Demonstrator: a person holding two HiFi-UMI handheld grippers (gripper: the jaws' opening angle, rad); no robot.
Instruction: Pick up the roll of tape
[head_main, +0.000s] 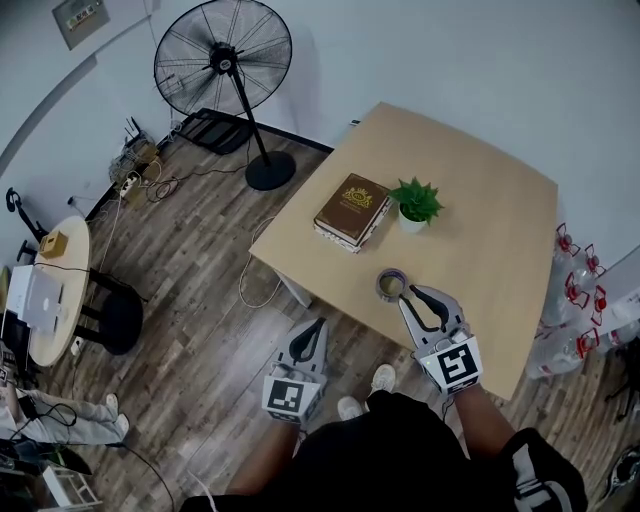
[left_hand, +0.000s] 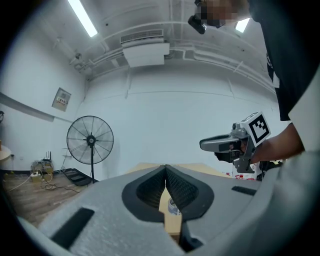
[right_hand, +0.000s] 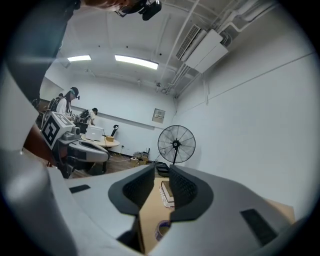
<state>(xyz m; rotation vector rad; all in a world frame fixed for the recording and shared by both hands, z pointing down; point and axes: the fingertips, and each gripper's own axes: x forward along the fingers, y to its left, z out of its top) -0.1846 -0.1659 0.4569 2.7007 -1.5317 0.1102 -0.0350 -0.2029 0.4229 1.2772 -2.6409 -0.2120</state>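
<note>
**A:** Where is the tape, and what does it look like?

**B:** The tape (head_main: 390, 285) is a small greyish ring with a tan inner core. It lies flat with its hole facing up. It sits on the pale wooden surface (head_main: 480, 200), close to the edge nearest the person and about midway along it. A brown book (head_main: 351, 209) and a small green plant (head_main: 416, 203) sit farther in, towards the middle.

**A:** What are the two tools doing?

**B:** The right hand-held gripper (head_main: 415, 293) reaches in over that near edge. Its tips are just beside the roll, and whether they touch it cannot be told. Its jaws stand slightly apart, leaving a narrow gap with nothing clamped between the pads. In its own view the roll shows low down, beneath the jaws.

**A:** And the other one?

**B:** The left hand-held gripper (head_main: 320, 324) hangs off the surface, over the wood floor (head_main: 200, 250) beyond the near edge. Its jaws are closed together and hold nothing.
</note>
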